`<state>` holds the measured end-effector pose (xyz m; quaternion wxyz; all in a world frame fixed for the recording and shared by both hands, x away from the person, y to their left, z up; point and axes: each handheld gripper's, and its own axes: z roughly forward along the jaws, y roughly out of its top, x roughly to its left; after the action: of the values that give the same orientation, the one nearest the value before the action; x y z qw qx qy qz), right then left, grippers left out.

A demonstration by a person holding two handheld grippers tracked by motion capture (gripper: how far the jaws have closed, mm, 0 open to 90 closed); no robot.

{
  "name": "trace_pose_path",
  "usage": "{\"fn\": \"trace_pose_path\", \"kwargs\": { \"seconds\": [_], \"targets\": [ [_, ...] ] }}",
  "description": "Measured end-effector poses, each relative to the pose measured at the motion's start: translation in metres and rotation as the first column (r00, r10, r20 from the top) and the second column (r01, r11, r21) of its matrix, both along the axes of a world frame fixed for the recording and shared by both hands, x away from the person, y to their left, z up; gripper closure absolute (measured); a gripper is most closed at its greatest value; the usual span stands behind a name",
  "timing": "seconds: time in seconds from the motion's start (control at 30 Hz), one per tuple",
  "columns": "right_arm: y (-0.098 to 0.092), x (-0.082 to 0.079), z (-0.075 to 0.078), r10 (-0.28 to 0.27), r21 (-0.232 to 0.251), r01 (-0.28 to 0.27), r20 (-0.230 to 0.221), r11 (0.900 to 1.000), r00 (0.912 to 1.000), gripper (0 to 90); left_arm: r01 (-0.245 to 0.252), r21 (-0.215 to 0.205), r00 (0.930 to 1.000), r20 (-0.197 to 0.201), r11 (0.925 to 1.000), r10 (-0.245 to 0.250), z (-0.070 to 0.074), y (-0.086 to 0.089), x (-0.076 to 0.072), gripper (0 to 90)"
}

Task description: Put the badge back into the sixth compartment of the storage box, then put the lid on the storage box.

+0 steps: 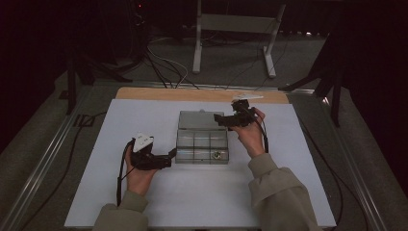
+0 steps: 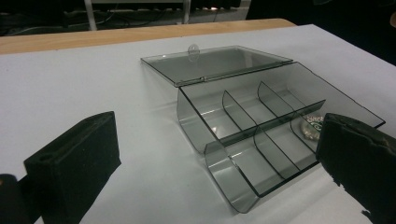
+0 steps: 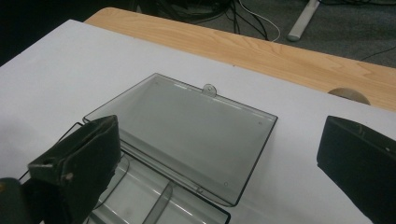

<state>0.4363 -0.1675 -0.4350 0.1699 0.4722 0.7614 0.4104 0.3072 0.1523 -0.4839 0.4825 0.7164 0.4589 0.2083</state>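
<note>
One clear plastic box point(image 1: 202, 146) sits mid-tabletop point(image 1: 120, 125), lid point(image 1: 196, 120) swung fully back and lying flat on the far side; 6 compartments inside, 2 rows of 3, w/ one small round item point(image 1: 217, 155) in the near-right cell; the other 5 look bare. Two grippers, one per hand; left gripper point(image 1: 168, 156) is low at the box's near-left corner, jaws wide apart w/ nothing between them; in the left gripper view its right jaw overlaps the box's right end, touching or not I can't tell. Right gripper point(image 1: 220, 120) is at the lid's right edge, pointing left across it, jaws also spread wide, holding nothing; whether it's above the lid or touching it can't be told. Open room: broad white sheet free on the left, right and near sides of the box; a strip of bare wood point(image 1: 192, 94) runs along the far edge; beyond it, floor w/ cables point(image 1: 163, 65) and a stand point(image 1: 231, 33).
</note>
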Motion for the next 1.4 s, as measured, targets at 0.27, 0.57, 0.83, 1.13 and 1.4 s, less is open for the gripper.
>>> {"fn": "trace_pose_path", "kwargs": {
  "seconds": [0.27,0.57,0.83,1.13,1.4],
  "targets": [
    [0.001,0.004,-0.006,-0.004,0.007,0.004,-0.01,1.0,0.9999,0.1,0.001,0.001,1.0,-0.004,1.0,-0.001,-0.001,-0.001,0.001,0.1],
    [0.002,0.008,-0.011,-0.008,0.005,0.008,-0.021,1.0,0.9997,0.1,0.003,0.002,1.0,-0.006,1.0,-0.003,-0.002,-0.002,0.001,0.1],
    [0.001,0.011,-0.015,-0.014,0.007,0.015,-0.036,1.0,0.9992,0.1,0.004,0.003,1.0,-0.008,1.0,-0.004,-0.002,-0.003,0.002,0.1],
    [0.004,0.012,-0.018,-0.007,-0.035,0.006,-0.035,0.999,0.9994,0.1,0.002,0.003,1.0,-0.008,1.0,-0.002,-0.003,-0.003,0.002,0.1],
    [0.003,0.012,-0.022,-0.01,-0.035,0.008,-0.045,0.999,0.9989,0.1,0.007,0.006,0.9999,-0.011,1.0,-0.007,-0.003,-0.004,0.002,0.1]
  ]
}}
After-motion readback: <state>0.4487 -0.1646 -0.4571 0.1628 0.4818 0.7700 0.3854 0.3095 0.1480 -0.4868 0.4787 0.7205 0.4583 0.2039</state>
